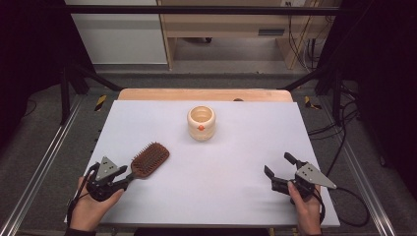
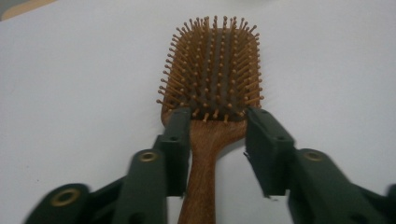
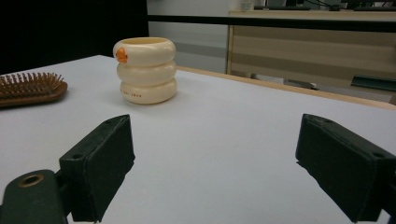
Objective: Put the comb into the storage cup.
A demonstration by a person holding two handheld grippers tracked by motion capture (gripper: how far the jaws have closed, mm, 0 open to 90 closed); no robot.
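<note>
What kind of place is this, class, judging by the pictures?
Probably a lab recording station: a white-topped table inside a black metal frame, loose cables on the floor, and the hand-held left gripper around a wooden paddle hairbrush.

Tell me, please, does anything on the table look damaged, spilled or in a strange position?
Nothing stands out. The wooden hairbrush lies flat with bristles up, its handle between the left gripper's open jaws. The cream ringed cup stands upright, with no spill near it. The right gripper is open over bare table.

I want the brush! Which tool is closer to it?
Left. The left tool straddles the brush handle, jaws not quite closed. The right tool sits across the table, open.
</note>
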